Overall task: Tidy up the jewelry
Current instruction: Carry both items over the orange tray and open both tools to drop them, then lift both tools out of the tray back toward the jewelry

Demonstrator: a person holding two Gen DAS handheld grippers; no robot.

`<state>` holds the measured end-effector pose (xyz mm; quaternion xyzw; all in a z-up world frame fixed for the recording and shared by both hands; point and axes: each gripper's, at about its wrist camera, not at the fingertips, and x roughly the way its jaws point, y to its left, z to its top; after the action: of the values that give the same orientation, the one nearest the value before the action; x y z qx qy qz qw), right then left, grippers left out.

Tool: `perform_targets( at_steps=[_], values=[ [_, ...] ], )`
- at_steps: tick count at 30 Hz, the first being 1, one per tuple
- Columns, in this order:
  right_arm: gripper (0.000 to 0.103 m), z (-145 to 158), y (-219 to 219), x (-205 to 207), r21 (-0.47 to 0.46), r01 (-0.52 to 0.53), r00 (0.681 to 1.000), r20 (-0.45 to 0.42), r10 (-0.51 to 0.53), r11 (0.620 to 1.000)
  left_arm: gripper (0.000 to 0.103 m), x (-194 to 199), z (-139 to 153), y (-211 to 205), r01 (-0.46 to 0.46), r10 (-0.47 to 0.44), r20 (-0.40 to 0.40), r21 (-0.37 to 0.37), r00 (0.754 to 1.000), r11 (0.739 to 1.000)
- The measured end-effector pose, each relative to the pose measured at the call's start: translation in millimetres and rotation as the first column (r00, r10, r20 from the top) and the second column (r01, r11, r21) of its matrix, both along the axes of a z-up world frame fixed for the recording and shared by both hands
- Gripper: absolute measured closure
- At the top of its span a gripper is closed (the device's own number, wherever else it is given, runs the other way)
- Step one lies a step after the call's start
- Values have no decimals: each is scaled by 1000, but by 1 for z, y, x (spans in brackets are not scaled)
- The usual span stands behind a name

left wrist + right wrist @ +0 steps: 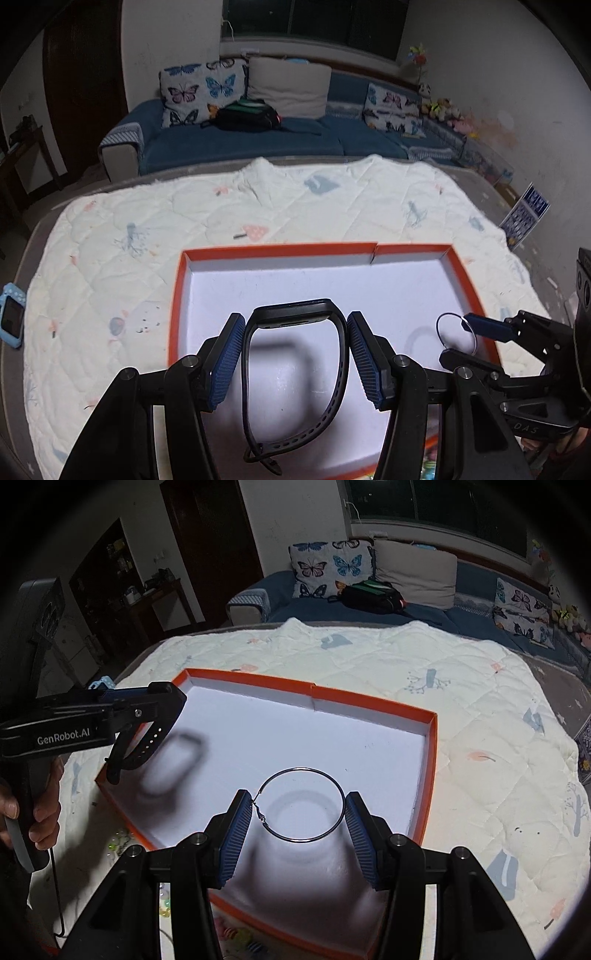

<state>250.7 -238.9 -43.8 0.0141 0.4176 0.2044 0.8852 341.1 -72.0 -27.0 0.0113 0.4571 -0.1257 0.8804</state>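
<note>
My left gripper (295,325) is shut on a black smartwatch band (295,369), holding it above the white floor of an orange-rimmed tray (280,251); the strap hangs down toward me. My right gripper (299,805) is shut on a thin metal hoop earring (301,805), held above the same tray (430,738). In the left wrist view the right gripper (469,326) shows at the right with the hoop (454,332). In the right wrist view the left gripper (155,701) shows at the left with the band (140,746).
The tray lies on a white quilted blanket (110,258) over a table. A light-blue cased device (11,317) sits at the blanket's left edge. Colourful beads (236,934) lie near the tray's front edge. A blue sofa (258,140) with cushions stands behind.
</note>
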Motion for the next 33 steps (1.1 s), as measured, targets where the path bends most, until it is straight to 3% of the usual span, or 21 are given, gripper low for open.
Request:
perform_targets(
  at_steps=[9, 15, 23, 33],
  values=[
    [45, -18, 3, 8, -30, 10, 999, -46, -11, 999, 39, 20, -46, -5, 7, -4, -66, 50, 998, 999],
    [45, -17, 5, 7, -41, 7, 999, -38, -9, 999, 32, 25, -53, -8, -1, 6, -76, 66, 997, 998],
    [36, -4, 2, -4, -43, 15, 1000, -1, -15, 999, 30, 7, -26, -4, -4, 6, -30, 63, 1000, 998],
    [36, 17, 4, -47, -44, -8, 999, 38, 9, 999, 30, -65, 14, 1, 21, -23, 26, 75, 999, 997]
  ],
)
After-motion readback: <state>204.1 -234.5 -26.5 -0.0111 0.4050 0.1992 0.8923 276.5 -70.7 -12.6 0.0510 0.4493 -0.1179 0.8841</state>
